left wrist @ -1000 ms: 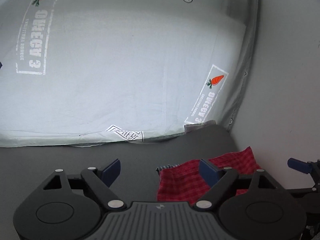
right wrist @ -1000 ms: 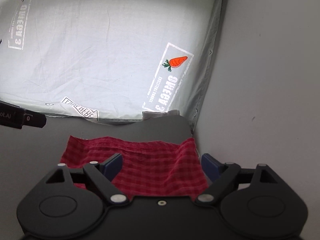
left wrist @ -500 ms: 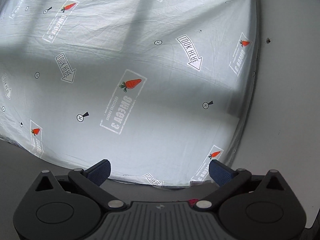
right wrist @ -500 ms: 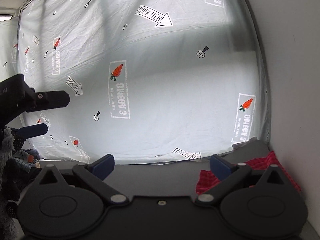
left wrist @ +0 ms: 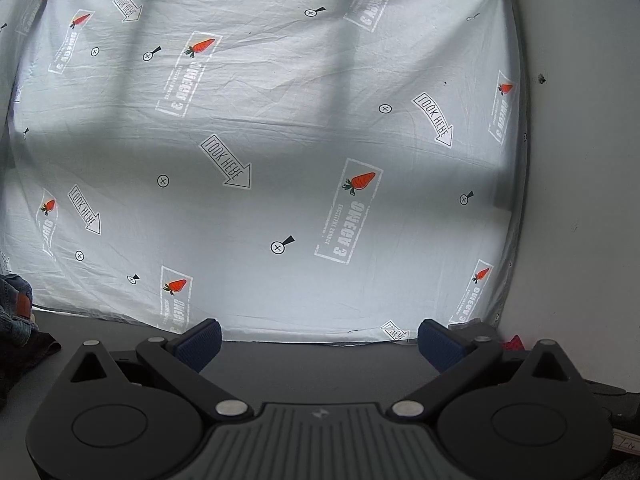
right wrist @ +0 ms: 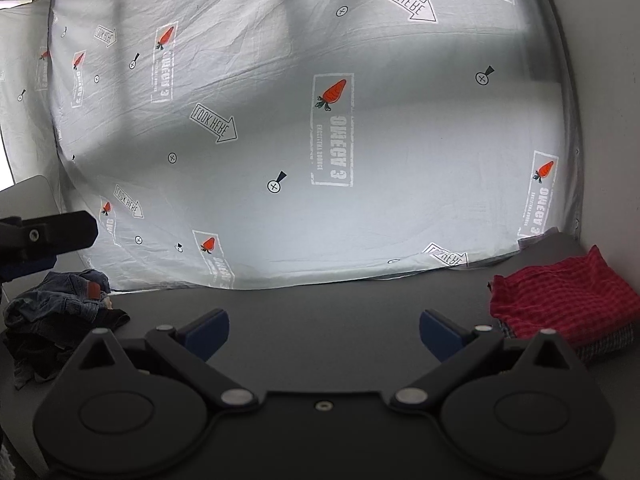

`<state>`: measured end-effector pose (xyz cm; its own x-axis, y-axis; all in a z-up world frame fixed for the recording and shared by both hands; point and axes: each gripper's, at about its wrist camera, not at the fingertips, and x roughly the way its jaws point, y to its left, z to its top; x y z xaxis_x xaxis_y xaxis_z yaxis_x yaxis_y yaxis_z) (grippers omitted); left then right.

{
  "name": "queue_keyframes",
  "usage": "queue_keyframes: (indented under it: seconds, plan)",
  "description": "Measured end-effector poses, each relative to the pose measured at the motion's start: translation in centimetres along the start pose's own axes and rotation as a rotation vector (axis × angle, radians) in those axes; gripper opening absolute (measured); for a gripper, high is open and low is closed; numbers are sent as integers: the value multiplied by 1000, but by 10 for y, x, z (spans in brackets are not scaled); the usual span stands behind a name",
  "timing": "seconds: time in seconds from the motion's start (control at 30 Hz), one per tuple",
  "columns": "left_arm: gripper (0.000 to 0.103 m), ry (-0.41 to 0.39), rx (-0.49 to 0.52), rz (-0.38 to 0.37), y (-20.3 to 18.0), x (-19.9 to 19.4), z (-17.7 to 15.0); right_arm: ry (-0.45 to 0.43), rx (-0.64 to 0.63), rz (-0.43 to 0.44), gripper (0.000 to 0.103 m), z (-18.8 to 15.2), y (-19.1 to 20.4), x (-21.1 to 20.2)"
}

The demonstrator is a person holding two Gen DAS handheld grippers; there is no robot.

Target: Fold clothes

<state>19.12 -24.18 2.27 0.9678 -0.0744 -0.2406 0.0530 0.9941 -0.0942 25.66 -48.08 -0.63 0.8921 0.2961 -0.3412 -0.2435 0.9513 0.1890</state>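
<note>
Left wrist view: the left gripper (left wrist: 319,344) is seen with its blue-padded jaws spread wide and nothing held between them; only the dark grey table surface (left wrist: 320,364) is framed in the gap. A pale printed sheet (left wrist: 280,140), marked with carrots and "LOOK HERE" arrows, is hung behind the table as a backdrop. A small corner of the red checked cloth (left wrist: 513,343) is glimpsed just past the right-hand jaw, beside the white wall (left wrist: 580,200). At the far left edge, part of a denim garment (left wrist: 16,308) is visible on the table.

Right wrist view: the right gripper (right wrist: 324,330) is likewise shown fully spread and empty, with bare table (right wrist: 320,312) between its pads. The red checked cloth (right wrist: 560,296) is found folded at the right, against the wall, laid on top of a grey checked piece (right wrist: 608,346). A heap of unfolded clothes, with the denim garment (right wrist: 60,296) uppermost, is piled at the left, well apart from the folded stack. The tip of the left gripper (right wrist: 48,232) is seen above that heap.
</note>
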Motion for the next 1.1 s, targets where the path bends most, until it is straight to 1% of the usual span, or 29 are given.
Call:
queue_keyframes:
  seconds: [0.03, 0.1, 0.17, 0.2, 0.27, 0.33, 0.37, 0.4, 0.5, 0.63, 0.7, 0.87, 1.0, 1.1]
  plan:
    - [103, 0, 9, -2, 18, -9, -3, -10, 6, -13, 103, -5, 21, -5]
    - [103, 38, 28, -3, 63, -36, -4, -14, 33, -45, 103, -18, 72, -20]
    - [103, 72, 50, -4, 98, -64, 1, 9, 66, -68, 103, -29, 118, -34]
    - [103, 66, 61, -7, 113, -79, 1, 21, 87, -71, 103, -35, 140, -42]
    - [103, 57, 60, -16, 140, -106, 0, 27, 125, -63, 103, -45, 175, -58]
    - [103, 97, 52, -16, 161, -121, -1, 41, 138, -55, 103, -52, 207, -73]
    - [103, 132, 43, -9, 173, -129, -2, 51, 132, -63, 103, -56, 223, -81]
    - [103, 155, 36, -2, 180, -134, -2, 63, 114, -82, 103, -59, 238, -87]
    - [103, 225, 22, -1, 204, -153, -12, 117, 72, -175, 103, -68, 275, -102]
    - [103, 304, 44, 32, 222, -174, -30, 184, 0, -267, 103, -91, 313, -117]
    - [103, 336, 45, 38, 229, -187, -40, 209, -46, -291, 102, -105, 329, -123]
    - [103, 392, 12, 55, 245, -203, -55, 246, -97, -270, 102, -131, 354, -141]
    - [103, 411, 6, 58, 249, -211, -58, 250, -70, -275, 102, -137, 356, -150]
    - [103, 401, 27, 45, 246, -217, -57, 250, -48, -282, 102, -140, 356, -157]
